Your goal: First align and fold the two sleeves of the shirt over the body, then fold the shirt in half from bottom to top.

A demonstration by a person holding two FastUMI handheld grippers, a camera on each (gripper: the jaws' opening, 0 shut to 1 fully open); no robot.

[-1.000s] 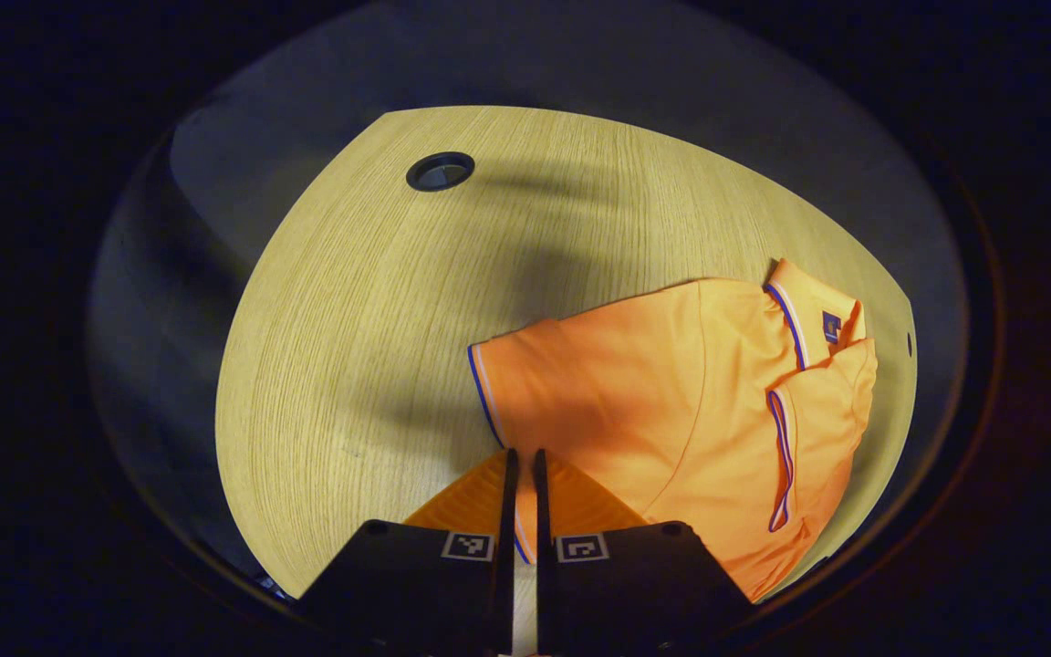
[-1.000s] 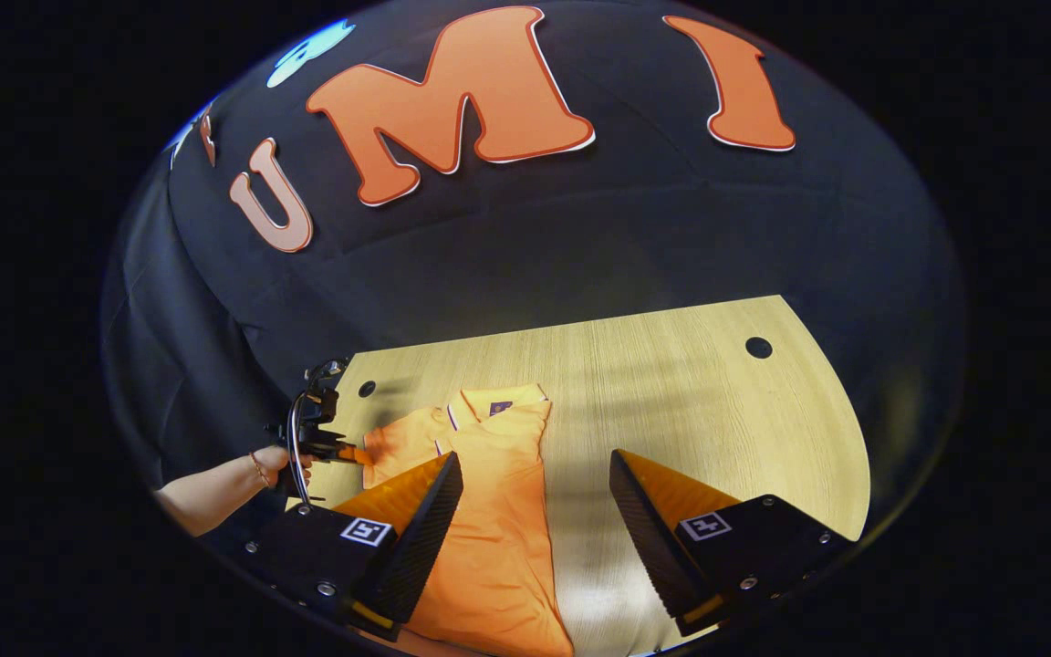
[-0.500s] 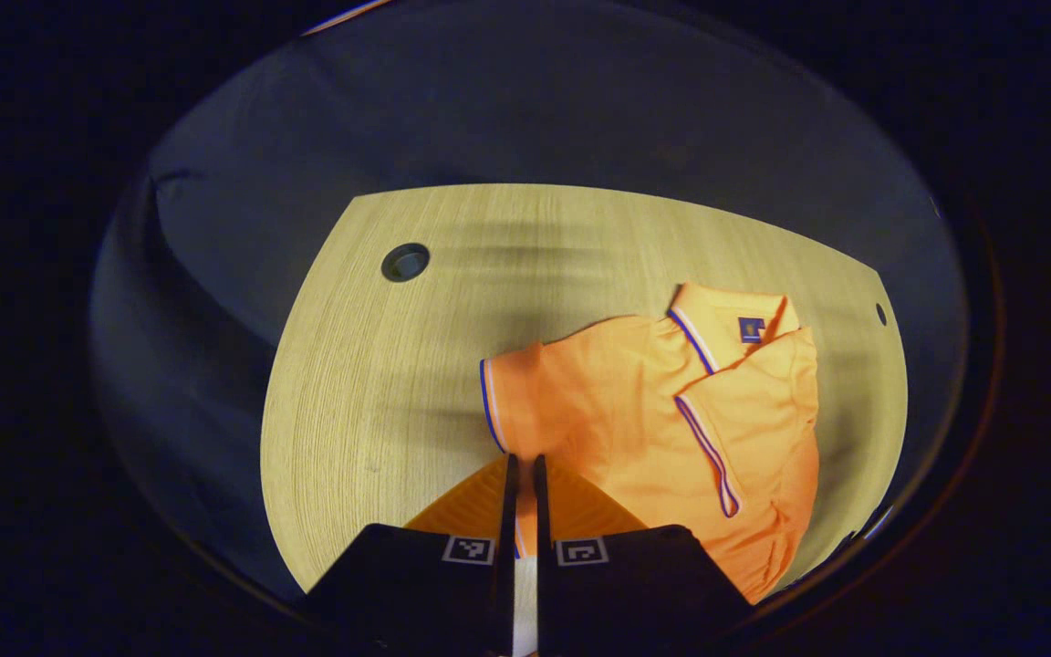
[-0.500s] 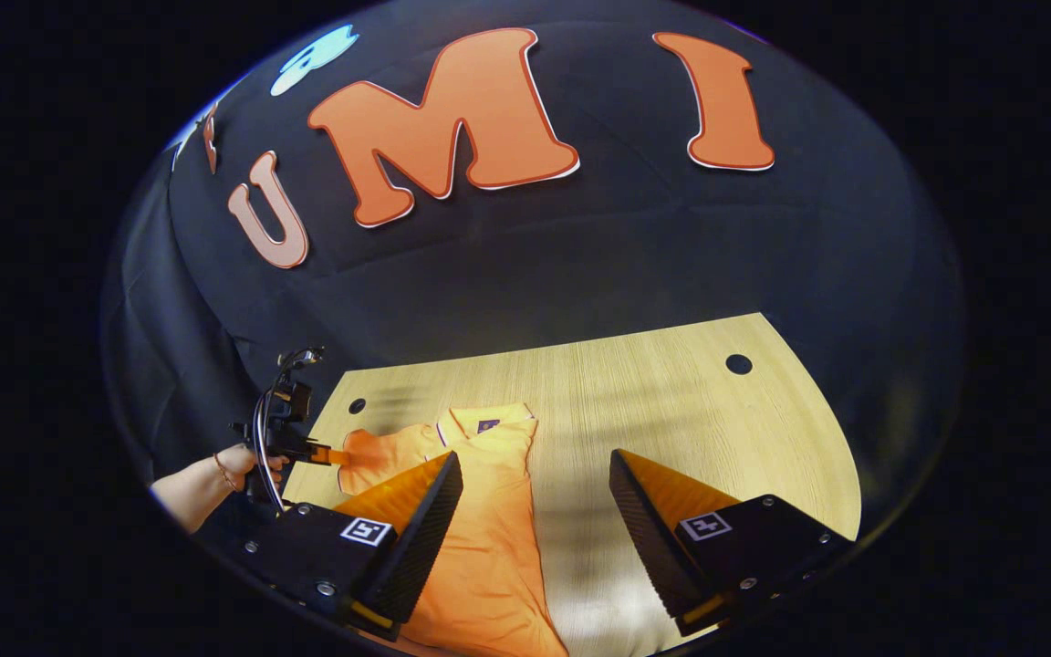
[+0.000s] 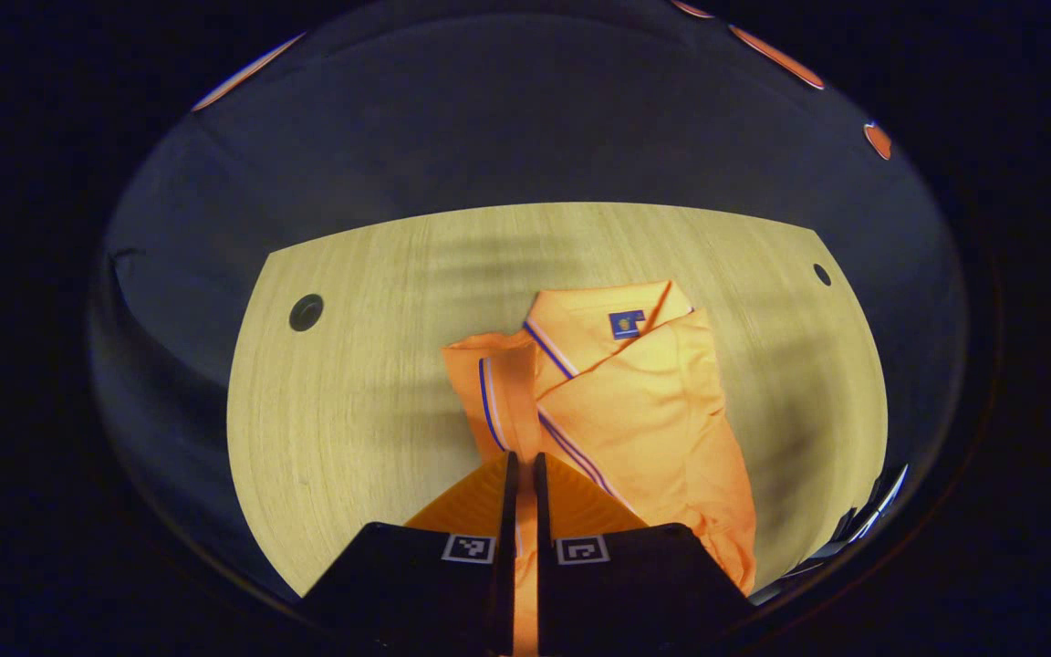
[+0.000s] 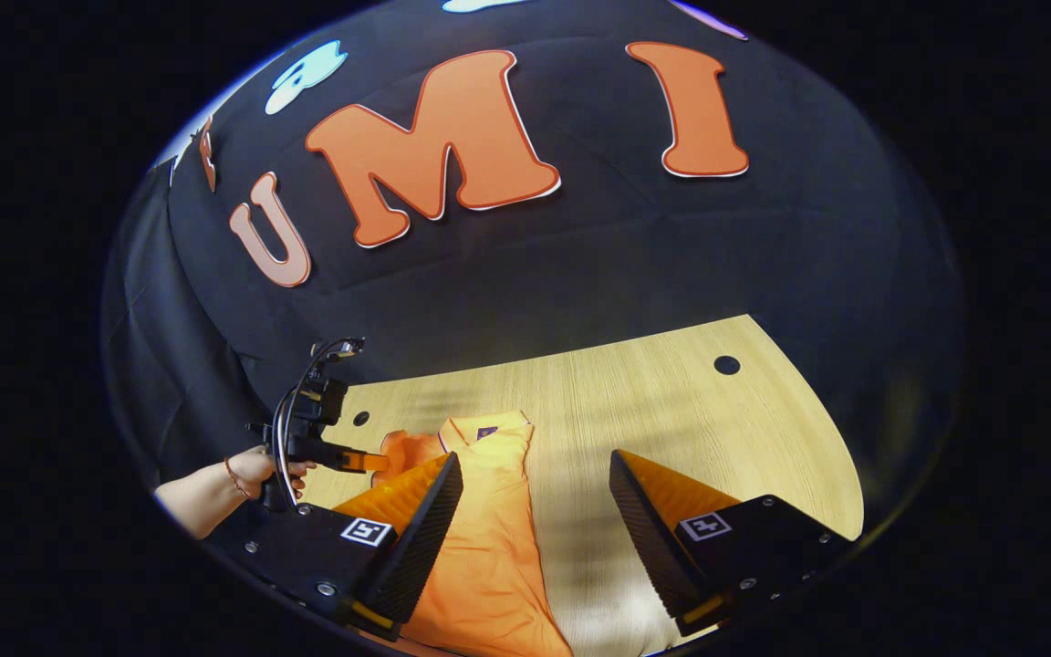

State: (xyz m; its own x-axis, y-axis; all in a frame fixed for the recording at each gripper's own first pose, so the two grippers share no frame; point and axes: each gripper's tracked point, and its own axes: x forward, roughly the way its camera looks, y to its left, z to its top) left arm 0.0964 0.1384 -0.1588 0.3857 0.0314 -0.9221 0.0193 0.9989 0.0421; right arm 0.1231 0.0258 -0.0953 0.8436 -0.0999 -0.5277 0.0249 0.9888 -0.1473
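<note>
Left gripper (image 5: 521, 470) jaws pinch the shirt's (image 5: 644, 401) sleeve (image 5: 503, 401); right gripper (image 6: 535, 474) jaws gape wide above the wooden surface (image 6: 671, 411).

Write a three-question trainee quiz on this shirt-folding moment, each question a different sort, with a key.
1. True or false: the left gripper is shut on a sleeve of the orange polo shirt.
2. Multiple choice: the right gripper is (A) shut on the collar, (B) open above the shirt and table, (C) shut on the hem.
3. Fill in: the shirt lies on a wooden ____.

Key:
1. True; the closed fingers pinch the striped sleeve edge.
2. B; its fingers stand wide apart and grip nothing.
3. table.
</note>
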